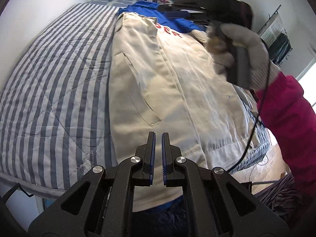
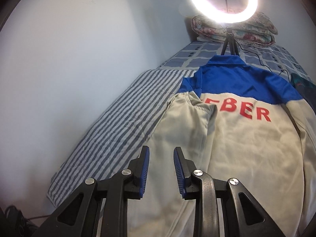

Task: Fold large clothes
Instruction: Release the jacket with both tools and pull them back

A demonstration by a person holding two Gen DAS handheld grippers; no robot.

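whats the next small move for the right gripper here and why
Probably carry the right gripper across to the jacket's unfolded side and pinch its edge. The near side panel already lies folded over the back, covering part of the red lettering, while the other side still lies flat. The gripper's jaws stand apart with nothing between them.

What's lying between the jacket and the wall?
In the right wrist view, only the striped quilt fills the stretch between the jacket and the wall; nothing rests on it.
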